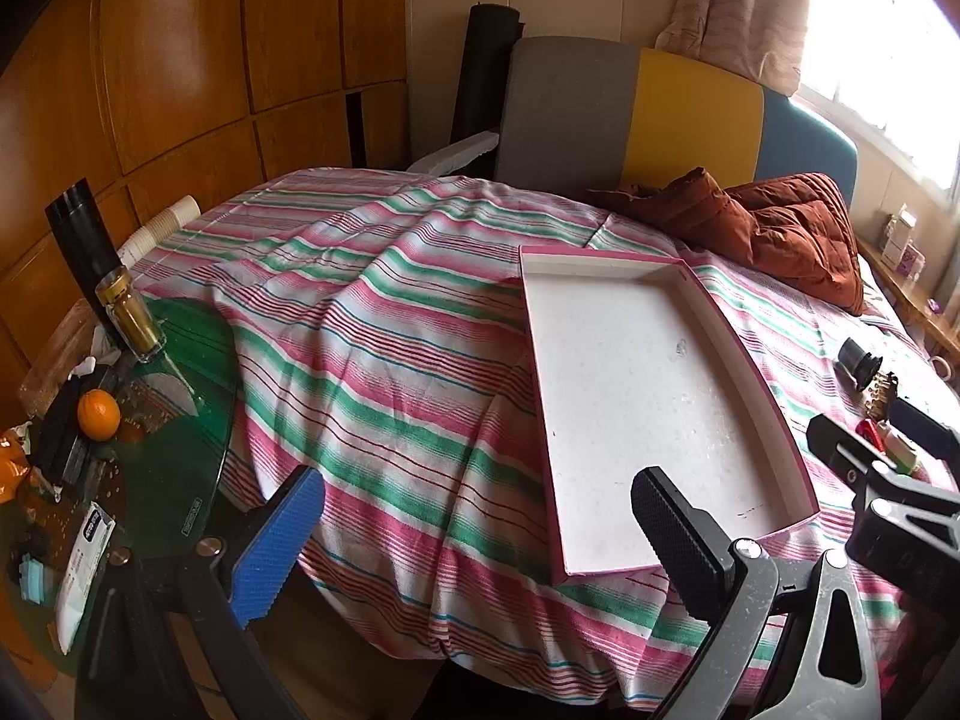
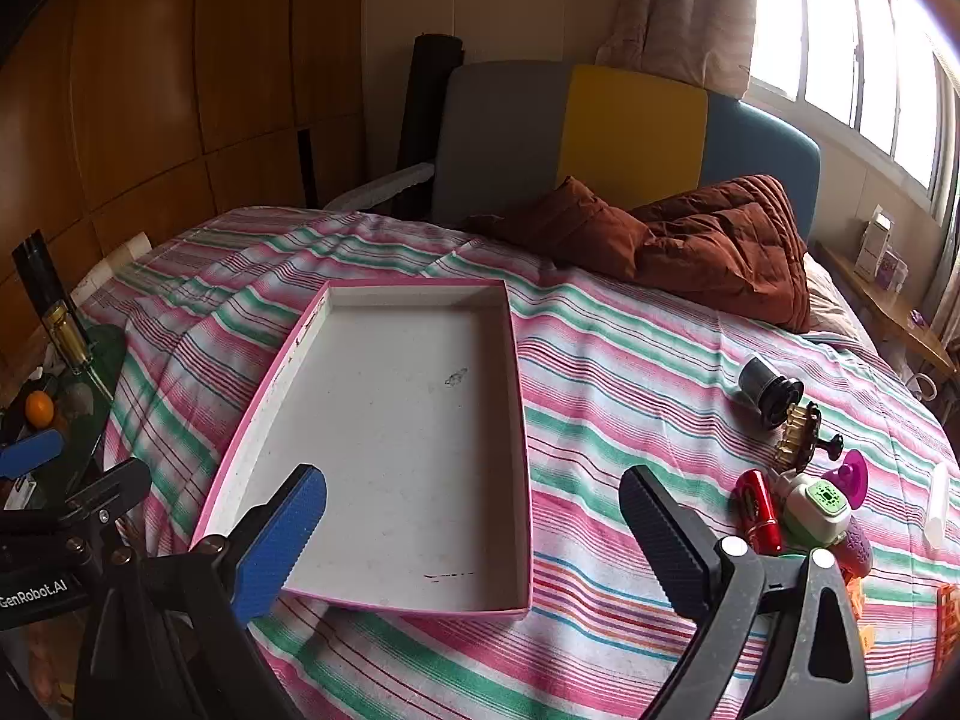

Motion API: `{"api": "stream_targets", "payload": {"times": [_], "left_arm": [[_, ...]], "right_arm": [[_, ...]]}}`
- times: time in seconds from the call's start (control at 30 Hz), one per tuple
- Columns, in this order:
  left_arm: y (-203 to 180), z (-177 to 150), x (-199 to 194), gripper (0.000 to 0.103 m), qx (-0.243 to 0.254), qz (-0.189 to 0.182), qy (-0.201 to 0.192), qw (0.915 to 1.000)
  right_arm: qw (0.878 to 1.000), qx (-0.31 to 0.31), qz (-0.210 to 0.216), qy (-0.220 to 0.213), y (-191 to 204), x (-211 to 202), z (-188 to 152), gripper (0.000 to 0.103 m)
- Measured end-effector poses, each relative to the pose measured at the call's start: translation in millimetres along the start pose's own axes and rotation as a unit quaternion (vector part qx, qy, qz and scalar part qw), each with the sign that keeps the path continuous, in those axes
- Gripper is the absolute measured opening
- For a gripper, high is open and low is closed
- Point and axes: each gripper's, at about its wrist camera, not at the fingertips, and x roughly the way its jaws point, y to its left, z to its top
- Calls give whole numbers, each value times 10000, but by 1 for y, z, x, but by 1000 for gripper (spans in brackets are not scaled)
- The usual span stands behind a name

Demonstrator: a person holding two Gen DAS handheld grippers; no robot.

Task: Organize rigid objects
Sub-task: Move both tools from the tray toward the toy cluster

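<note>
Setting: a bed under a striped sheet (image 2: pixel 600 360), with a brown quilted jacket (image 2: pixel 708 246) bunched at the far end.
Tray: a shallow pink-rimmed white tray (image 2: pixel 288 372) lies empty on the sheet, its long axis running near to far.
Loose things: a cluster lies on the sheet right of the tray and well apart from it: a dark cylinder (image 2: pixel 768 390), a brown hair clip (image 2: pixel 801 435), a red tube (image 2: pixel 759 510), a green-and-white block (image 2: pixel 816 507), a purple piece (image 2: pixel 849 477).
Right gripper (image 2: pixel 474 534): jaws spread wide, nothing between them, hanging over the tray's near right corner.
Left gripper (image 1: pixel 480 534): jaws also spread wide and empty, over the sheet just left of the tray's near end.
Key relation: the cluster sits to the right of the right gripper's black pad, the red tube nearest it.
Nearer arm: the right one, by my reckoning; the left has the whole tray between it and the cluster.
Likely next move: swing right to the tube, then carry it left into the tray.
</note>
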Motion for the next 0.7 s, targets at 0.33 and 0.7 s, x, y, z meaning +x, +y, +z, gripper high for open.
{"api": "stream_targets", "payload": {"times": [0.33,0.7], "left_arm": [[-8,1,1,103,148,-23,-2,9999],[-14,2,4,103,234,-68,85,9997]], "right_arm": [[9993,348,-129,-40,-40,-3,8,100],[9949,877,-482,-127,-124,-17,16,100]]}}
